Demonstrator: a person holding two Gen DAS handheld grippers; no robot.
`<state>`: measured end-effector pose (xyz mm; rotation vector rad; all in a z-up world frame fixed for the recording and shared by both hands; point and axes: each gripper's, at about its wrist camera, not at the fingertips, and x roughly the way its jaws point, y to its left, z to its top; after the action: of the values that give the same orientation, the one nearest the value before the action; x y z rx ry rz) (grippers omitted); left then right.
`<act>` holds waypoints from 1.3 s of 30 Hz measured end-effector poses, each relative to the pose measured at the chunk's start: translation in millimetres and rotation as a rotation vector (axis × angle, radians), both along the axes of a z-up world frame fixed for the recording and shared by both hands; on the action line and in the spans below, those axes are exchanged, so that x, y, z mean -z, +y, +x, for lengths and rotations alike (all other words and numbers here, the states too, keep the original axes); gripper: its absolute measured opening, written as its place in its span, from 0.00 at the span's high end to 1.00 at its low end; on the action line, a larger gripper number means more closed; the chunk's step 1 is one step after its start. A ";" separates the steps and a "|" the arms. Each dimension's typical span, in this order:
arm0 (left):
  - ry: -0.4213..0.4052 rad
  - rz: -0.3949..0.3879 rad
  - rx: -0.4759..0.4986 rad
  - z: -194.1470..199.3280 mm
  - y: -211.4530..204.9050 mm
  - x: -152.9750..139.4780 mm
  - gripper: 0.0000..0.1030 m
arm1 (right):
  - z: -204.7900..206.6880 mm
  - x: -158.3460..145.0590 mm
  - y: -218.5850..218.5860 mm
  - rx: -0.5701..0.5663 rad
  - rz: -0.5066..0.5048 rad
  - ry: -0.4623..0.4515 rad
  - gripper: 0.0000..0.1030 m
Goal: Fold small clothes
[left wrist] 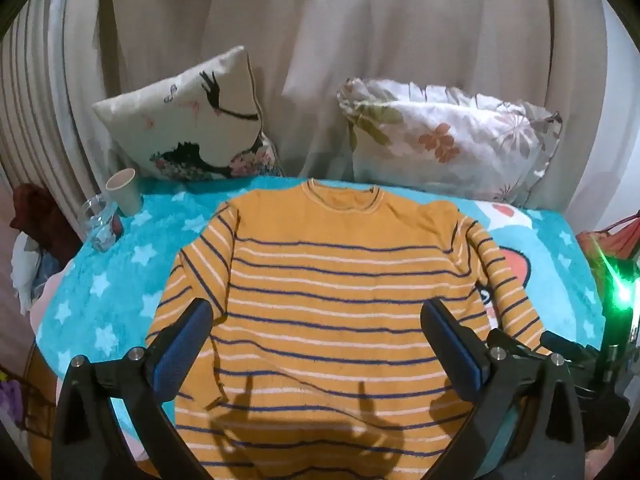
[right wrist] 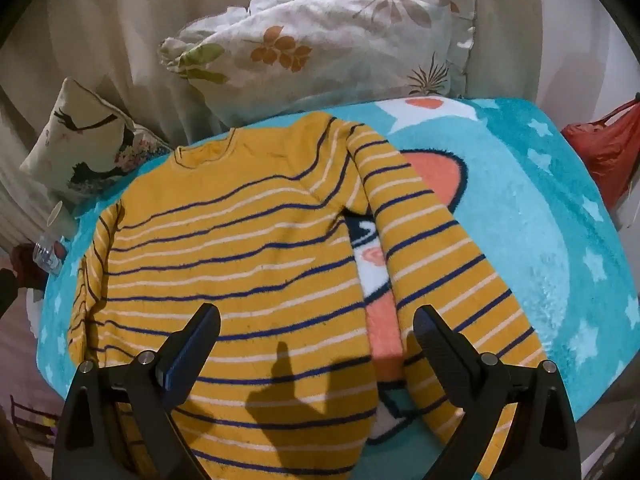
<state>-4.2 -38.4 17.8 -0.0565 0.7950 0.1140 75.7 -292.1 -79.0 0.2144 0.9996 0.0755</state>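
A small mustard-yellow sweater (left wrist: 328,280) with navy and white stripes lies flat and face up on a turquoise star-print blanket (left wrist: 120,264), collar toward the pillows. Both sleeves lie alongside the body. My left gripper (left wrist: 316,312) is open and empty, hovering above the sweater's lower body. My right gripper (right wrist: 316,320) is open and empty, above the gap between the sweater's body (right wrist: 224,260) and its right sleeve (right wrist: 436,256). The right gripper's housing (left wrist: 568,352) shows at the right edge of the left wrist view. Both grippers cast shadows on the knit.
Two pillows stand at the back: a cream one with a figure print (left wrist: 192,120) and a floral one (left wrist: 448,140). A beige cup (left wrist: 124,190) and a clear glass (left wrist: 100,224) sit at the blanket's far left corner. A red bag (right wrist: 604,152) hangs off the right side.
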 end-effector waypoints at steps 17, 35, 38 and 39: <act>0.124 -0.039 -0.108 -20.7 21.1 32.4 0.00 | -12.1 26.3 24.0 -0.121 -0.026 0.087 0.03; 0.140 -0.028 -0.058 -16.7 3.1 35.4 0.00 | -15.6 30.3 6.9 -0.072 -0.019 0.106 0.03; 0.142 -0.028 -0.062 -17.2 2.6 36.0 0.00 | -15.8 31.3 6.9 -0.070 -0.018 0.108 0.03; 0.144 -0.029 -0.064 -17.8 3.2 37.0 0.00 | -15.8 31.4 7.3 -0.071 -0.018 0.109 0.03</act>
<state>-22.1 -35.2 -19.1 -0.1022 0.9389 0.1688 59.9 -284.8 -110.4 0.1677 1.1161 0.1207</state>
